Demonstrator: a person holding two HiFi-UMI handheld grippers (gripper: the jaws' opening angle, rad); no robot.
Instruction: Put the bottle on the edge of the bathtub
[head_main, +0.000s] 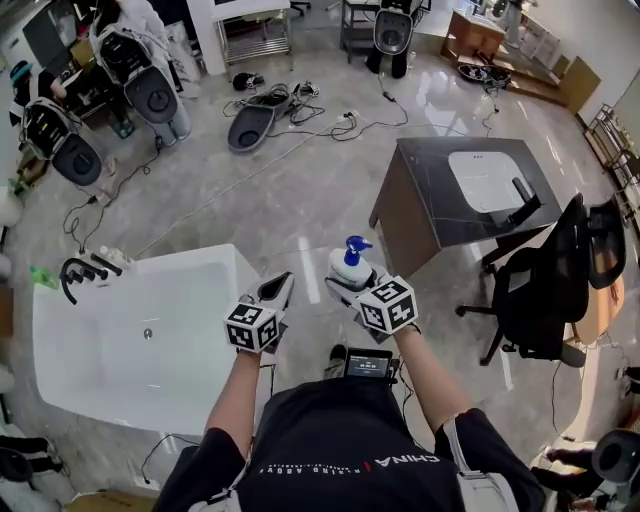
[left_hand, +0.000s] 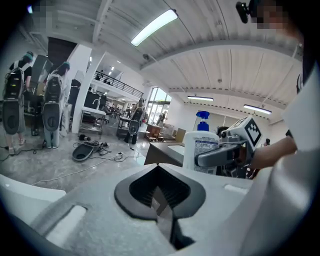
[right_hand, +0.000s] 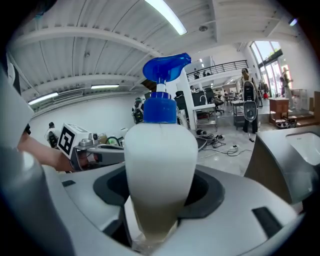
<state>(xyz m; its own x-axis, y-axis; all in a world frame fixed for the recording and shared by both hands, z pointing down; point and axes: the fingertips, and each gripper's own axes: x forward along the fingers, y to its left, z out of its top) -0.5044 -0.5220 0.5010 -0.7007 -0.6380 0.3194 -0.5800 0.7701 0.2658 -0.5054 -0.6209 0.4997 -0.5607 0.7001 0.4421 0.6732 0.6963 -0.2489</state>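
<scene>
A white bottle (head_main: 348, 265) with a blue spray top stands upright in my right gripper (head_main: 345, 285), whose jaws are shut on its body. In the right gripper view the bottle (right_hand: 160, 165) fills the middle, clamped low down by the right gripper (right_hand: 159, 222). The white bathtub (head_main: 190, 258) lies at the lower left, its near right rim just left of my left gripper (head_main: 277, 291). That left gripper (left_hand: 162, 200) has its jaws together with nothing in them. From the left gripper view the bottle (left_hand: 200, 150) hangs to the right, above the floor and beside the tub.
A black faucet (head_main: 80, 272) sits on the tub's far left rim. A dark counter with a white basin (head_main: 470, 190) stands to the right, with a black office chair (head_main: 555, 290) beside it. Cables (head_main: 300, 110) and several seat units (head_main: 150, 90) lie farther back.
</scene>
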